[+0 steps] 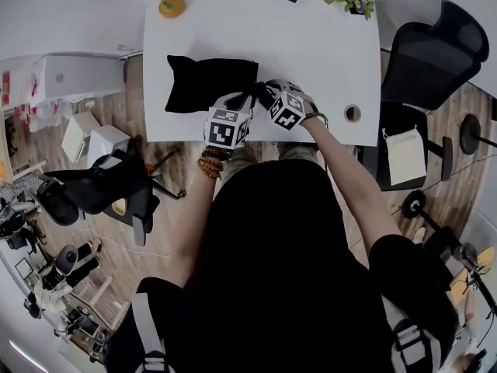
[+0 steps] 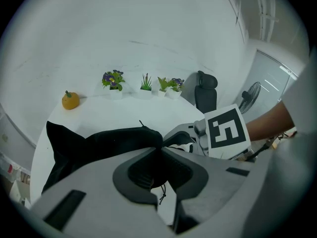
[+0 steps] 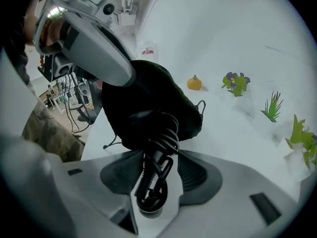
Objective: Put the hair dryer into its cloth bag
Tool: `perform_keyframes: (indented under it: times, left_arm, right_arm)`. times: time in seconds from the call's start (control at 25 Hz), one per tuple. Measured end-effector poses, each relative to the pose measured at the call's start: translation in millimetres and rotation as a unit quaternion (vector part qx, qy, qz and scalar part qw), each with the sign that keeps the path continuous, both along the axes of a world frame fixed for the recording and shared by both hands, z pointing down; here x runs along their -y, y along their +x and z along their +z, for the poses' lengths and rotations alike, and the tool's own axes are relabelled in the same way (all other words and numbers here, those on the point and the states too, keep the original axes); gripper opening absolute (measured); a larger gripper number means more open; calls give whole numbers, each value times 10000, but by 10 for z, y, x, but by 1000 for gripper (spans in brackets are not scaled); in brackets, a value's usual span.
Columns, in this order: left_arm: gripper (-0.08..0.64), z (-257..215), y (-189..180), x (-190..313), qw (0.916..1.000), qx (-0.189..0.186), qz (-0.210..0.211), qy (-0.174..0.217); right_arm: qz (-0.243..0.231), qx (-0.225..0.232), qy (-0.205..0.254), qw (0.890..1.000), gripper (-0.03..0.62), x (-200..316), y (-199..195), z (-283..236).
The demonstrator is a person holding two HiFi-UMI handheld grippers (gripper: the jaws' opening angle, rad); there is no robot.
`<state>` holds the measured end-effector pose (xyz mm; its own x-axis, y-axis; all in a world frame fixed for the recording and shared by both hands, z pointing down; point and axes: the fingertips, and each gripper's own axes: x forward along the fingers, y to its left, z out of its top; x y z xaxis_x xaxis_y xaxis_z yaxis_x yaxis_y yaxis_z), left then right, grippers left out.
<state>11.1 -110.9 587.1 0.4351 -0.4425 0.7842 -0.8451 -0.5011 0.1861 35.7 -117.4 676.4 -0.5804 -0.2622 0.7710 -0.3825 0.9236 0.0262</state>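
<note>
The left gripper [image 2: 159, 155] is seen nearly closed, its jaws pinched on the black fabric at the mouth of the cloth bag [image 2: 99, 145], with a thin drawstring [image 2: 161, 195] hanging below the pads; the right gripper [image 3: 158, 155] is held with its jaws fairly wide yet set around the coiled cord [image 3: 158, 172], and the pads appear to bear on the coil's sides, though the contact is not clearly shown; the cord is seen running from the jaws into the dark opening of the bag; the body of the hair dryer is not seen in any view and is judged to be inside already, since the bag bulges; the bag is laid on the white table [image 1: 311, 45], near the edge closest to the person, with both grippers at its mouth; the step in hand is judged to be the stowing of the cord, the last part left outside; the next move is judged to call for the coil to be pushed through the opening while the fabric is held, then let go inside so that the mouth can be drawn closed; no brand, label or wording can be read on bag or cord; only black-and-white square patterns are made out on the marker cube [image 2: 227, 131], and no letters are carried there.
</note>
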Motion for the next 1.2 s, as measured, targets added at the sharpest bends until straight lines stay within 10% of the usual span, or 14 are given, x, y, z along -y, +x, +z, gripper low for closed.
perform_keyframes:
  times: [0.48,0.64,1.2]
  left_arm:
    - [46,91,-92,-59,9997,-151,-128,-159]
    - [46,102,-93,-73,9997,-153,-17,-184]
    - [46,7,-23,-76,9989,-420,151,-135]
  right_arm:
    - [-54,-122,-483,9987,268,-170,252,221]
    - [-19,-49,-574,9983,161,-183,232,209]
    - [-146,378,-212,9990,155,-68,-219,-133]
